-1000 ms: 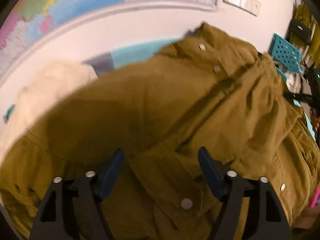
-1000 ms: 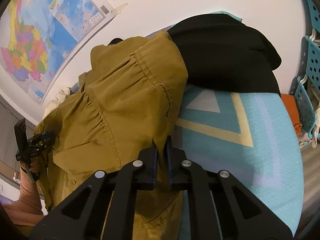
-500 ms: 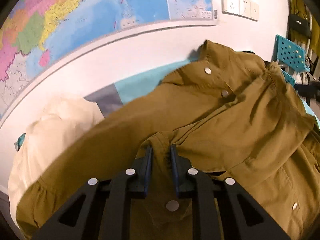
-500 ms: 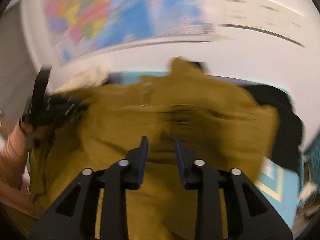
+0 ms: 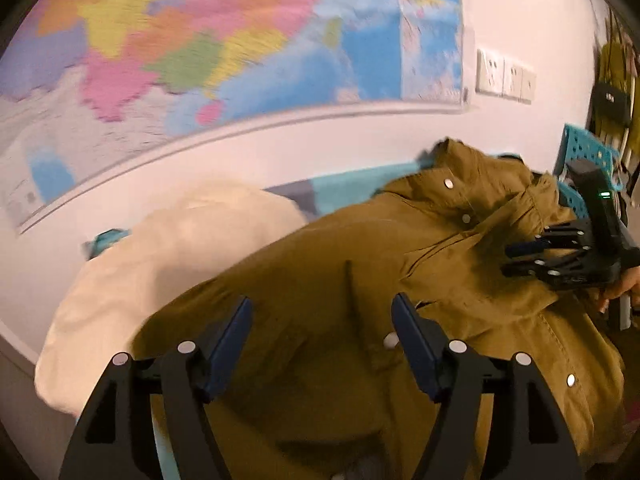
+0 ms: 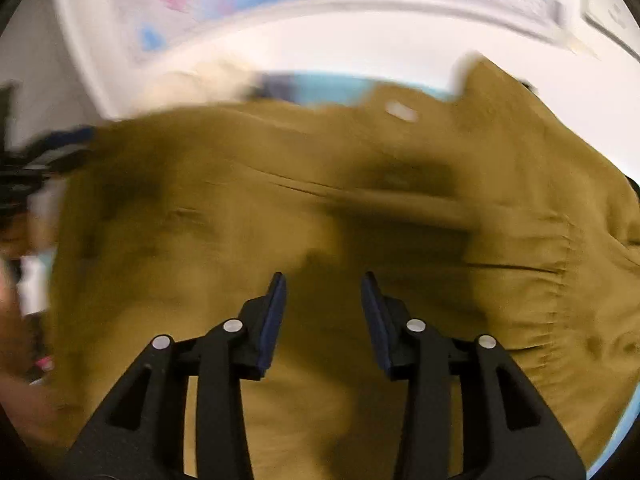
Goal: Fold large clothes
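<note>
Olive-brown cotton, snap-buttoned, fills most of what I see: the jacket (image 5: 400,280) lies spread over a blue patterned surface, collar toward the far edge by the white wall. I cannot tell what kind of surface carries it; only a teal strip (image 5: 352,188) shows beyond the collar.

My left gripper (image 5: 322,324) hangs above the jacket's near part. Its fingers (image 5: 230,344) have just been opening and now stand wide apart, with nothing pinched between them; one snap button (image 5: 390,340) shows in the gap below. My right gripper (image 6: 324,300) is over the jacket too, near its gathered seam (image 6: 560,272). Its fingers have also been opening and stand partly apart, holding nothing; the cloth under them is blurred.

Seen from the left wrist, the right gripper (image 5: 516,258) sits over the jacket's right side. A cream garment (image 5: 168,272) lies just beside the jacket at the left edge. A coloured map (image 5: 200,48) and wall sockets (image 5: 504,78) hang on the wall behind.
</note>
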A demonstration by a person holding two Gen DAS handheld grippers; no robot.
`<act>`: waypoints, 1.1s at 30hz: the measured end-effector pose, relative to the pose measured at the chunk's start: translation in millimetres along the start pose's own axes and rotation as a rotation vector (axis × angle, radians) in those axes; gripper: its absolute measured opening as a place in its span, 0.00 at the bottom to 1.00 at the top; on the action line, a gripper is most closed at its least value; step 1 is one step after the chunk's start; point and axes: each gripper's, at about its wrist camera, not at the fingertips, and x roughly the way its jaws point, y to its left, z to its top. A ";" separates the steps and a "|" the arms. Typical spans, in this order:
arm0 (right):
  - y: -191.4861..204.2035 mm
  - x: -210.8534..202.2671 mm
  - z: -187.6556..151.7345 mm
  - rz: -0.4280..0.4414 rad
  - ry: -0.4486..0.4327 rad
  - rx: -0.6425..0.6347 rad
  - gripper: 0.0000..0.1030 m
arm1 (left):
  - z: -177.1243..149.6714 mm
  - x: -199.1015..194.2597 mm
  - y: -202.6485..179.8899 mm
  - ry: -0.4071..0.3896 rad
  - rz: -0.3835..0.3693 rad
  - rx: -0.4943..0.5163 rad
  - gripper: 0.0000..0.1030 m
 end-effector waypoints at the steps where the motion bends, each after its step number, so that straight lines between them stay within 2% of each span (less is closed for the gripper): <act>1: 18.0 -8.6 0.5 0.079 -0.017 -0.024 0.47 | -5.3 -9.0 8.1 -0.007 0.002 -0.013 0.67; 2: 31.9 -11.8 1.1 0.134 -0.022 -0.049 0.51 | -8.8 -14.8 13.5 -0.011 0.013 -0.022 0.67; 4: 62.9 -13.2 -1.2 0.246 -0.013 -0.122 0.51 | -16.8 -24.3 23.0 -0.021 0.037 -0.046 0.67; 5: 89.8 -6.6 -3.7 0.334 0.016 -0.165 0.55 | -20.4 -28.6 28.8 -0.028 0.038 -0.067 0.68; 7: 122.2 6.3 -7.0 0.436 0.063 -0.208 0.59 | -24.7 -34.0 37.4 -0.039 0.032 -0.108 0.69; 8: 141.8 17.4 -8.8 0.481 0.093 -0.229 0.65 | -26.5 -35.2 40.6 -0.039 0.035 -0.122 0.69; 9: 158.8 28.2 -10.9 0.501 0.118 -0.260 0.70 | -28.4 -36.3 43.2 -0.037 0.044 -0.133 0.69; 13: 202.1 76.7 -13.9 0.507 0.196 -0.297 0.70 | -34.7 -43.8 48.4 -0.038 0.046 -0.150 0.70; 14: 207.4 84.9 -13.0 0.495 0.206 -0.306 0.67 | -35.9 -46.3 49.2 -0.039 0.049 -0.149 0.70; 15: 211.2 91.2 -12.4 0.488 0.208 -0.318 0.49 | -37.0 -49.3 50.6 -0.044 0.052 -0.150 0.70; 16: 212.6 97.0 -10.5 0.506 0.219 -0.317 0.39 | -38.3 -52.1 51.5 -0.048 0.054 -0.155 0.71; 17: 211.2 96.2 -10.7 0.521 0.232 -0.301 0.16 | -39.3 -55.2 53.5 -0.052 0.052 -0.162 0.72; 18: 208.4 92.6 -7.8 0.539 0.230 -0.286 0.07 | -40.2 -58.6 55.5 -0.058 0.052 -0.166 0.72; 21: 196.4 54.2 12.5 0.577 0.134 -0.302 0.06 | -40.6 -68.9 60.1 -0.086 0.052 -0.164 0.75; 22: 186.2 30.0 24.6 0.584 0.077 -0.294 0.06 | -40.3 -72.2 61.5 -0.098 0.047 -0.165 0.77; 25: 158.0 -32.7 45.6 0.538 -0.045 -0.299 0.06 | -37.9 -80.1 68.4 -0.136 0.027 -0.197 0.78; 27: 123.7 -73.7 61.5 0.442 -0.106 -0.280 0.06 | -34.8 -82.6 72.2 -0.156 0.001 -0.226 0.78; 29: 98.5 -100.7 69.5 0.365 -0.126 -0.257 0.06 | -31.4 -81.0 69.6 -0.159 -0.019 -0.231 0.78; 33: 43.4 -151.3 63.3 0.131 -0.125 -0.234 0.06 | -23.4 -63.5 46.3 -0.131 -0.051 -0.177 0.78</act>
